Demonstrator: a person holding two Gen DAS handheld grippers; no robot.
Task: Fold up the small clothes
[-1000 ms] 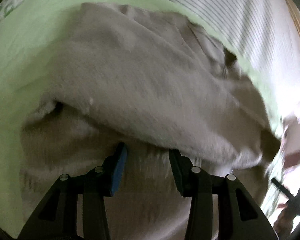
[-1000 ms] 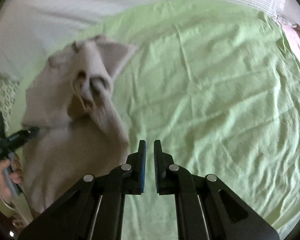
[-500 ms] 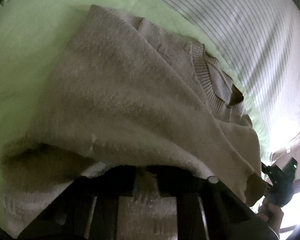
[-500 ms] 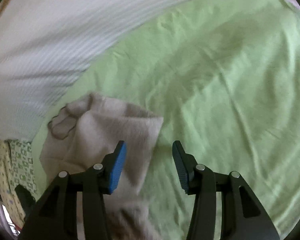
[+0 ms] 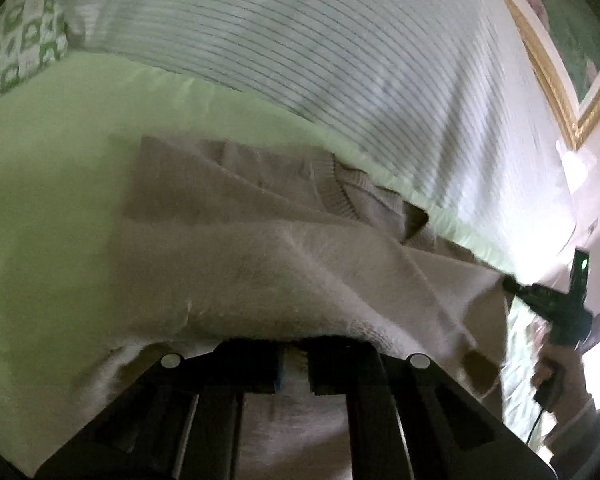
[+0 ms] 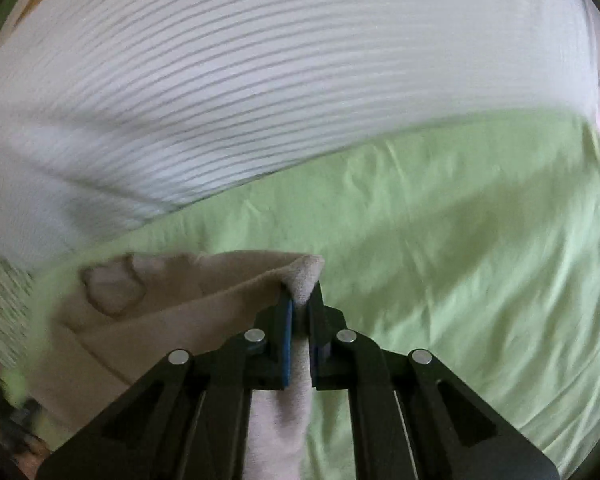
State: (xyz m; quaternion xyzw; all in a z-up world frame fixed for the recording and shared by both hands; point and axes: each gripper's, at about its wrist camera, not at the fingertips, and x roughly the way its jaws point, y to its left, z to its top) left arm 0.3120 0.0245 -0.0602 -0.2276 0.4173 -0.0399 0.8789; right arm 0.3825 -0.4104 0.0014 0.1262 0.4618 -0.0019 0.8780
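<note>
Legible text, labels, brands, numbers, signs: none in either view. The beige sweater (image 5: 260, 264) shows no readable tag or print. The green sheet (image 6: 460, 240) and the striped white cover (image 6: 260, 80) bear no lettering. The patterned green-and-white cloth (image 5: 16, 44) carries shapes only, too blurred to read as characters.
</note>
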